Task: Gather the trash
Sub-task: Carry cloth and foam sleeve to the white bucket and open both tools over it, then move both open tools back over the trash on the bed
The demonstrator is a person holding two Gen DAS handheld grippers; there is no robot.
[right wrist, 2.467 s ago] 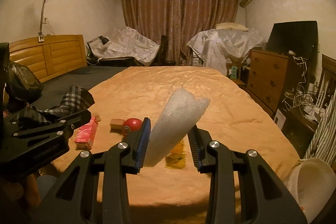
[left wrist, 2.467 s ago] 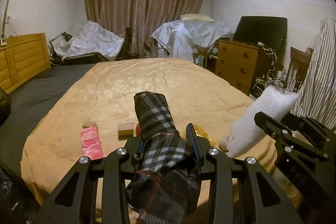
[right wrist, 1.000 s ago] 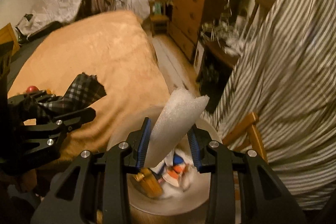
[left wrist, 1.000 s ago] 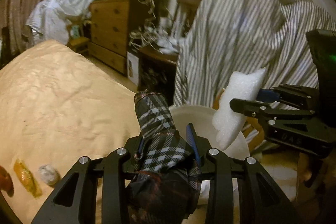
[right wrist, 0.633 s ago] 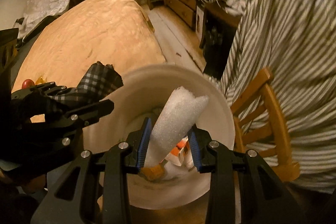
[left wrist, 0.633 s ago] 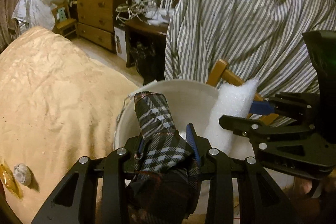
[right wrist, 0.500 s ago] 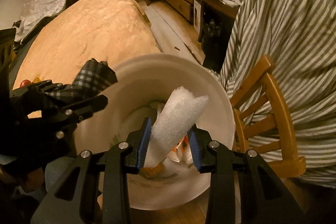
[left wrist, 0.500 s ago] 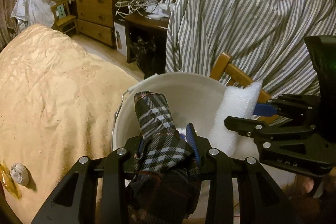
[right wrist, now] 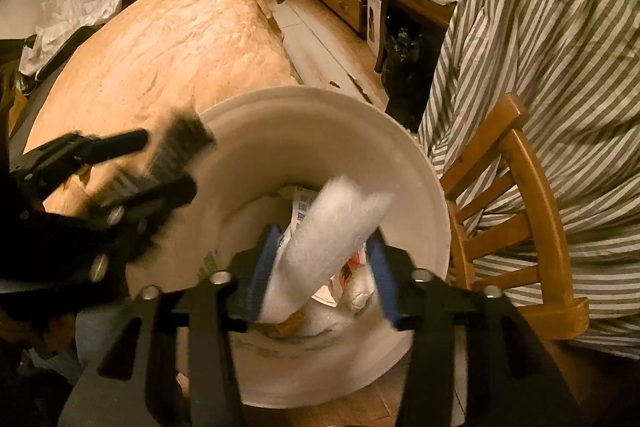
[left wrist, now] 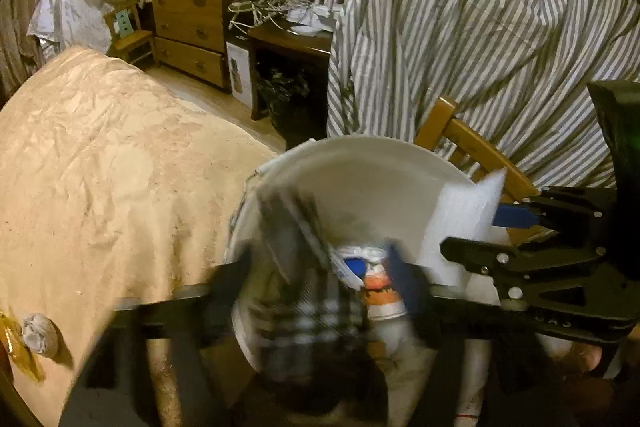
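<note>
Over the mouth of the white bucket (right wrist: 416,187), both grippers are at the drop-off step, and the job now is to let go cleanly so each piece lands inside.

The right gripper (right wrist: 322,269) has its blue-padded fingers (right wrist: 262,263) parted a little wider than the white foam piece (right wrist: 332,227), which stands tilted between them with its lower end down among the wrappers and paper already in the bucket. It looks released or nearly so, though blur makes contact with the pads hard to judge. Opening fully and lifting straight up would keep the foam from snagging a pad and being dragged back out.

The left gripper (left wrist: 320,267) is badly smeared in its own view; the plaid cloth (left wrist: 304,291) sits between its fingers above the near rim, and I cannot tell whether they still grip it. From the right wrist view the cloth (right wrist: 176,147) lies at the rim's bed side, so it should be carried further towards the centre before release, or part of it may drape over the edge onto the bed (left wrist: 100,167).

A crumpled paper ball (left wrist: 40,333) and a yellow wrapper (left wrist: 16,347) remain on the bed for later.
</note>
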